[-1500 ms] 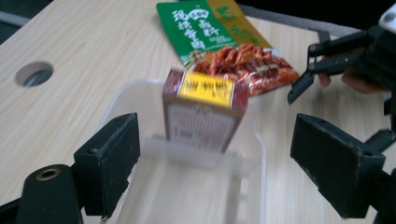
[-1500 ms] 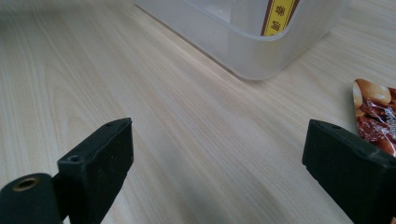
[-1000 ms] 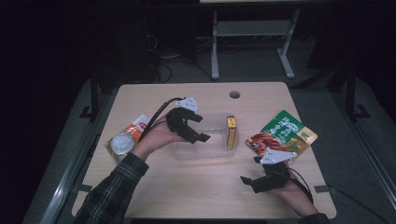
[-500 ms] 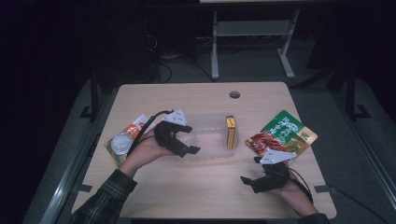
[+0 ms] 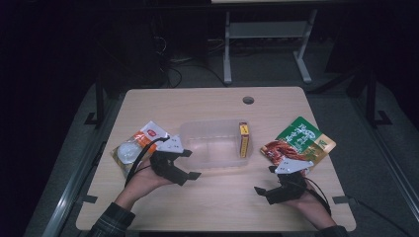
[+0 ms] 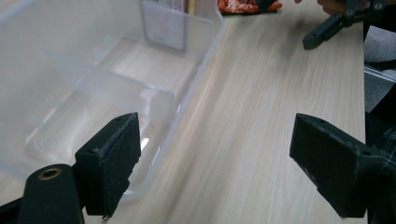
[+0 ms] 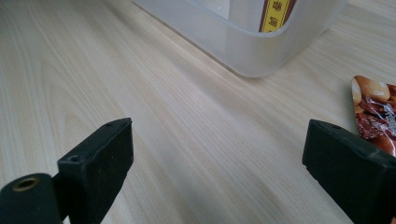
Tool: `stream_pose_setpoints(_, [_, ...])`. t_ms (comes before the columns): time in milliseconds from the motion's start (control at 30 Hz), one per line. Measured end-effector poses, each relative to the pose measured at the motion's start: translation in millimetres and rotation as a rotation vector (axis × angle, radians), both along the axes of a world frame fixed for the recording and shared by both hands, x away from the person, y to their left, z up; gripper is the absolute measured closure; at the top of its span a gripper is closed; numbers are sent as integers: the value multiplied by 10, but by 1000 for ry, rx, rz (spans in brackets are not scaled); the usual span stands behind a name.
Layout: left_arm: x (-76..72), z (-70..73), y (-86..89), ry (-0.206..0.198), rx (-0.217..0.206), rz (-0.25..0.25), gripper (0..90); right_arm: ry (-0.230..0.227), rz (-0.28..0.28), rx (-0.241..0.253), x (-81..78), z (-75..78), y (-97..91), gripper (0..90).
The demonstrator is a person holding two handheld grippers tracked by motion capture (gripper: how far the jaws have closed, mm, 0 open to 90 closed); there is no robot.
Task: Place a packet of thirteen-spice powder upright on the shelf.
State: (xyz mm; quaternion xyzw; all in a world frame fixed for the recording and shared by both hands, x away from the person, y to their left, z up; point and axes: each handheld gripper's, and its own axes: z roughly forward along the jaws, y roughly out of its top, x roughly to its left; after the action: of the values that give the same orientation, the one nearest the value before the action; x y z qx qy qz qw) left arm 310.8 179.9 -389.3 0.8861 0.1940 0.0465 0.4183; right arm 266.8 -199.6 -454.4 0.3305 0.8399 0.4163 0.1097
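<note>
Plastic bin (image 5: 212, 143) holds one yellow box (image 5: 243, 139), and both my left tongs (image 5: 185, 165) and right tongs (image 5: 264, 185) are wide open, empty; next I should probably grasp the orange snack bag (image 5: 141, 143).

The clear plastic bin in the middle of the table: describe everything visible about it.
The clear plastic bin is a shallow, translucent rectangular tub with rounded corners and a low inner divider, resting flat on the wooden table. A yellow box stands on edge inside against its right end; the rest looks empty. The left gripper, jaws open, sits at its near left corner; whether it touches is unclear.
</note>
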Motion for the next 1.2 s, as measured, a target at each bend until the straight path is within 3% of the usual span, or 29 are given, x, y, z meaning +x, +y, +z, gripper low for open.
stream_pose_setpoints(467, [-366, -232, 340, 6, -25, 65, 160, 20, 25, -4, -17, 51, -11, 94])
stream_pose_setpoints(733, [-520, -397, 537, 10, -6, 112, 160, 26, 14, -11, 2, 107, -48, 145])
stream_pose_setpoints(900, [-562, -490, 595, 10, 42, 114, 159, -1, -34, -21, 105, 176, -116, 233])
stream_pose_setpoints(1067, [-530, -506, 599, 21, 30, 118, 159, -11, -85, -30, 207, 180, -187, 348])
stream_pose_setpoints(1100, [-519, -515, 603, 25, 27, 119, 159, -9, -113, -33, 272, 182, -241, 430])
stream_pose_setpoints(1200, [-514, -518, 597, 20, 35, 112, 159, -12, -161, -30, 378, 212, -330, 554])
